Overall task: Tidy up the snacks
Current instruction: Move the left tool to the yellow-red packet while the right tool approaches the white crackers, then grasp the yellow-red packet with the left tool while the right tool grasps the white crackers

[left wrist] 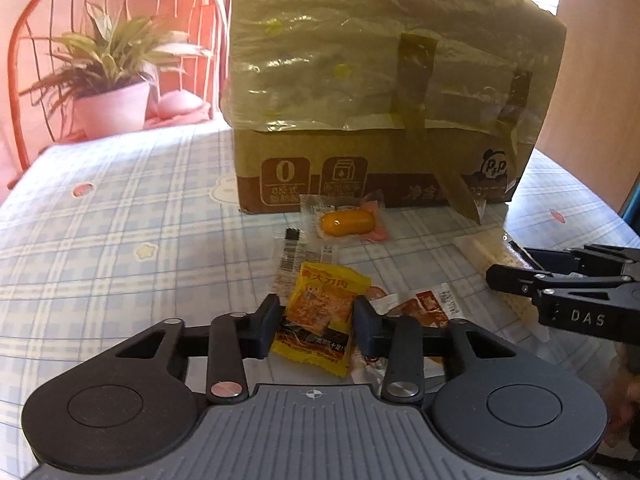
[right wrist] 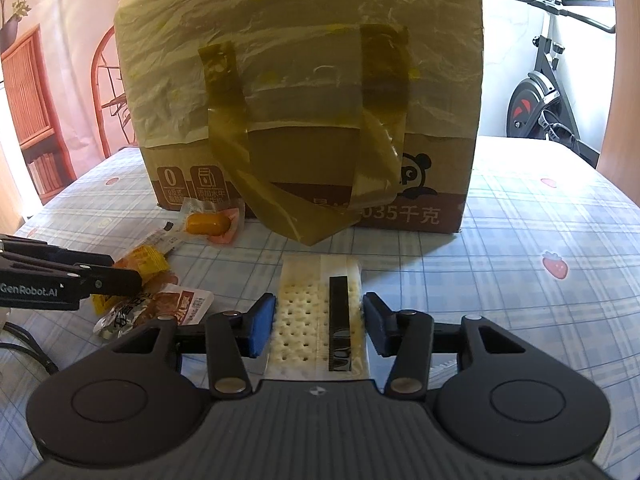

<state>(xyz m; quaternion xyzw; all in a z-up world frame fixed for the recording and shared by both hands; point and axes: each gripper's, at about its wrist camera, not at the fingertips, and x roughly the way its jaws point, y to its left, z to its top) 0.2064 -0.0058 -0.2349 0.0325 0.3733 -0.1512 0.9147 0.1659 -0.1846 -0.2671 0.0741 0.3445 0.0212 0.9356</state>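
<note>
Here, low in the left wrist frame, the left gripper (left wrist: 314, 322) pinches a crinkly yellow snack packet (left wrist: 318, 320) between its dark pads. The right gripper (right wrist: 319, 322) (blue-padded) clasps a clear-wrapped, pinholed cracker pack (right wrist: 316, 320) at centre-bottom. Both rest on the checked tablecloth (right wrist: 540, 320), before a plastic-draped cardboard box (right wrist: 304, 92).

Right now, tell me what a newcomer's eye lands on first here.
The big taped box fills the back of the checked table. In front of it, the left gripper is shut on a yellow packet, and the right gripper straddles a cracker pack.
</note>
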